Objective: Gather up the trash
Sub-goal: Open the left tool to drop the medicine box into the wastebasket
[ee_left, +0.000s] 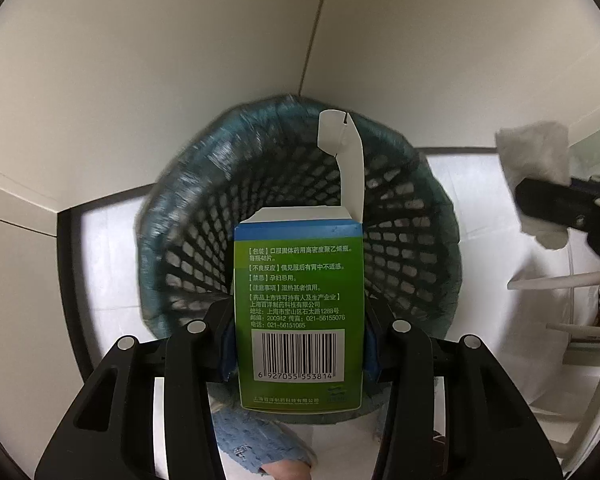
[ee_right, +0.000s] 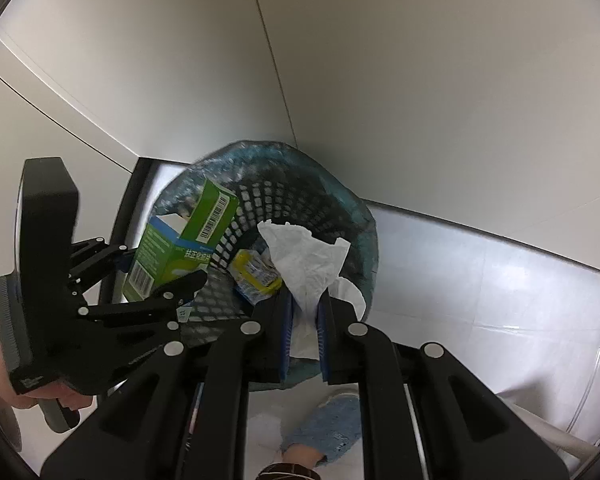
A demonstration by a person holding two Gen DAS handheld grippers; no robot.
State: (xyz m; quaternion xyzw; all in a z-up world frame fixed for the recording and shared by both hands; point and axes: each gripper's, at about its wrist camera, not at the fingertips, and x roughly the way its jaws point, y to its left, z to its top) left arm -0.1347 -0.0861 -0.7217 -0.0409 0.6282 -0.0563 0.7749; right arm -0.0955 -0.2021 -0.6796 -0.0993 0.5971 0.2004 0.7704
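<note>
Here the left gripper (ee_left: 300, 344) clamps a green-and-blue cardboard medicine box (ee_left: 300, 304) with its top flap open, over a black mesh plastic wastebasket (ee_left: 204, 216) lined with a teal bag. The right gripper (ee_right: 304, 320) pinches a crumpled white paper tissue (ee_right: 308, 260) above the rim; a yellow wrapper (ee_right: 254, 276) lies inside.

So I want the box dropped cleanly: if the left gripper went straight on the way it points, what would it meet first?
Probably the bin's open mouth: the left gripper, shut on the box, points into its mesh inside. The inner wall would likely come first, though depth is unclear.
</note>
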